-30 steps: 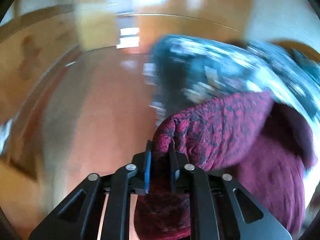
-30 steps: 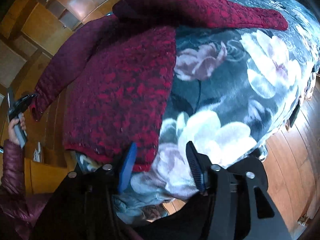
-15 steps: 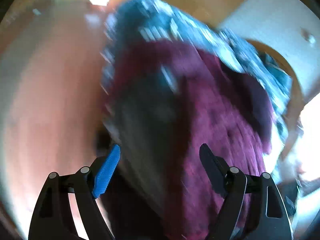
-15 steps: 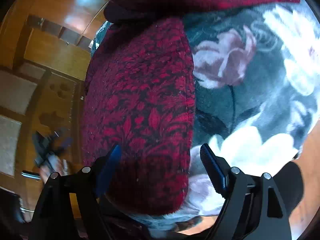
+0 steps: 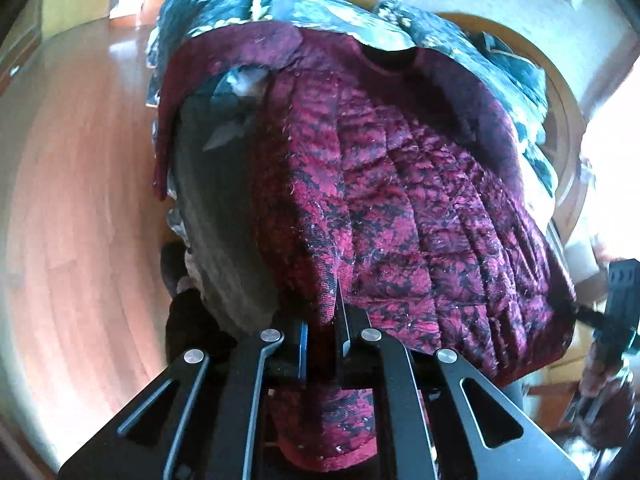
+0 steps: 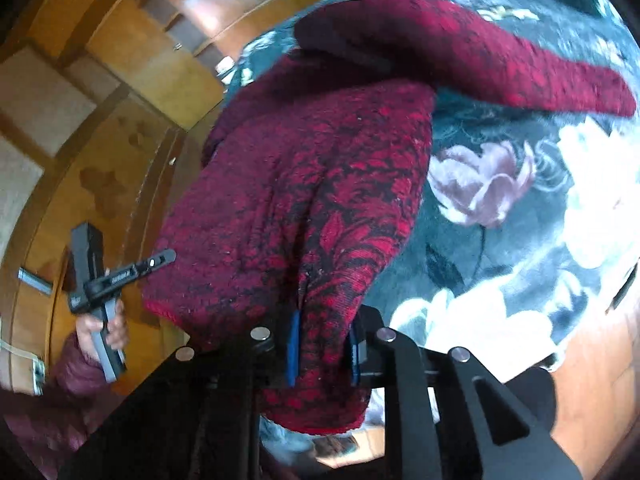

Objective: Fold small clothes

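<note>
My dark-red patterned sweater, spread on the bed

Its hem bunches at my end; one sleeve lies stretched sideways across the floral blanket.

A bed covered by a dark teal blanket with large white and pink flowers carries a dark red, black-patterned knitted sweater. The sweater spreads away ahead of both pairs of jaws, its hem nearest them, one sleeve stretched across the blanket beyond.
</note>
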`<action>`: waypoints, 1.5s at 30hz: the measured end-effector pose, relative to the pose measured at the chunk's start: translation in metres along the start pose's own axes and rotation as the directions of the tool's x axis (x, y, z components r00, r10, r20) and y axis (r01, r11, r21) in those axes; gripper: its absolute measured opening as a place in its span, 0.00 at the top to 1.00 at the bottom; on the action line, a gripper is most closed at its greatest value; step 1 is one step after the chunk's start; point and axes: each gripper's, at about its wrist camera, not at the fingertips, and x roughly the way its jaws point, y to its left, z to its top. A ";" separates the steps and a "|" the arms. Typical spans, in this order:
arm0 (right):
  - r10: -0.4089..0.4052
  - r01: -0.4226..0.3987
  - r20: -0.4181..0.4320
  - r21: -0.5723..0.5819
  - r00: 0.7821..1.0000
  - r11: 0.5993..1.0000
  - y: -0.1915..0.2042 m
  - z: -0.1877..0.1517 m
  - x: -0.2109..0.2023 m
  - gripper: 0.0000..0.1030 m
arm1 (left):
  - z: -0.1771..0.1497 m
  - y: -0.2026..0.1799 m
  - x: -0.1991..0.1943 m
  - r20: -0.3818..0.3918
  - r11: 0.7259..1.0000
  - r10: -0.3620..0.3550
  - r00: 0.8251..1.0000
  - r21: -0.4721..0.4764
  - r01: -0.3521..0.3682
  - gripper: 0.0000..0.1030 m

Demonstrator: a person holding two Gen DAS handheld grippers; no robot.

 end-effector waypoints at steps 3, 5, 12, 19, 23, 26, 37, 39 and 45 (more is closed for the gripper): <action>-0.005 0.003 -0.059 -0.033 0.998 0.999 0.003 -0.020 0.001 0.84 | -0.015 0.006 0.003 -0.067 0.999 0.040 0.997 0.031 -0.038 0.92; -0.024 0.021 -0.102 -0.028 0.995 0.999 0.000 -0.031 0.015 0.83 | -0.030 0.010 0.008 -0.112 0.997 0.073 0.991 0.026 -0.070 0.88; 0.008 -0.001 -0.069 0.103 0.998 0.995 -0.037 -0.023 0.018 0.53 | -0.008 -0.008 -0.004 -0.021 0.979 0.186 0.982 0.086 -0.184 0.87; -0.085 0.023 0.151 0.373 0.985 0.928 -0.107 0.016 -0.019 0.37 | 0.024 -0.081 0.011 0.117 0.953 0.148 0.982 0.248 -0.173 0.71; -0.173 0.005 0.258 0.544 0.951 0.839 -0.165 0.039 -0.030 0.37 | 0.028 -0.125 0.029 0.163 0.924 0.115 0.980 0.346 -0.166 0.37; -0.209 -0.032 0.316 0.615 0.926 0.788 -0.195 0.061 -0.032 0.37 | 0.031 -0.152 0.050 0.133 0.894 0.102 0.986 0.423 -0.150 0.37; -0.297 -0.099 0.352 0.777 0.888 0.622 -0.309 0.144 -0.001 0.41 | 0.033 -0.157 0.086 0.032 0.904 0.097 0.995 0.416 -0.102 0.37; -0.301 -0.052 0.308 0.773 0.902 0.633 -0.312 0.161 0.006 0.71 | 0.037 -0.158 0.087 0.023 0.907 0.093 0.995 0.410 -0.094 0.37; -0.478 0.116 0.342 0.705 0.809 0.700 -0.320 0.203 -0.051 0.89 | 0.046 -0.162 0.090 0.002 0.914 0.087 0.996 0.398 -0.081 0.37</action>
